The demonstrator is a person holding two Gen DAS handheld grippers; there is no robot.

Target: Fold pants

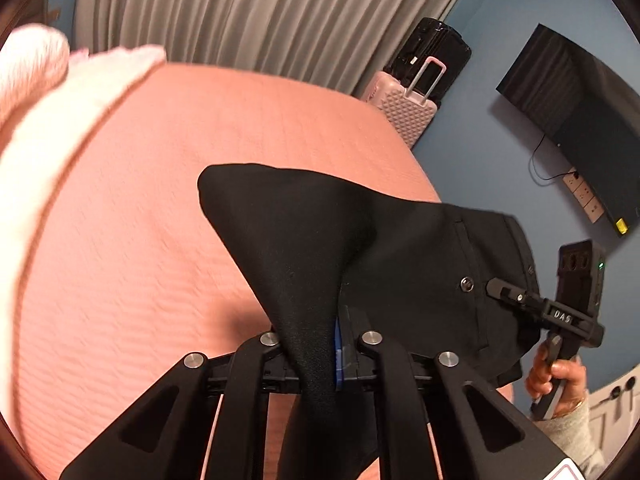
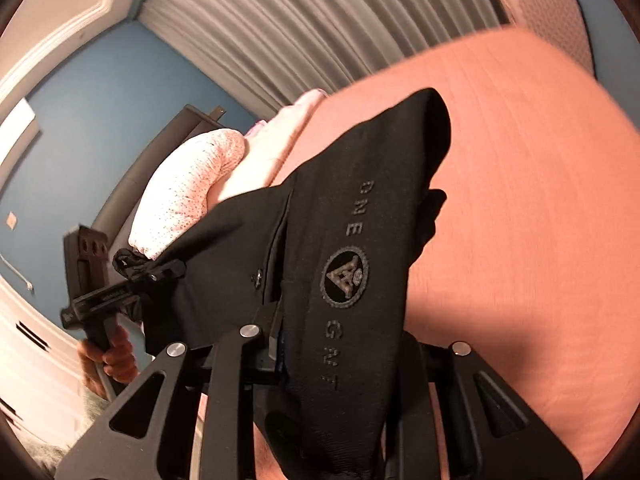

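Black pants hang stretched in the air over a salmon-pink bed. My left gripper is shut on a bunched edge of the fabric, which drapes over its jaws. My right gripper shows at the right of the left wrist view, shut on the waistband near a metal button. In the right wrist view the pants cover my right gripper, with a round logo and lettering facing the camera. The left gripper shows at the left there, clamping the pants' other end.
Pale pink pillows lie at the head of the bed, also seen in the right wrist view. Grey curtains hang behind. A pink suitcase and a black suitcase stand by the blue wall, with a dark television mounted on it.
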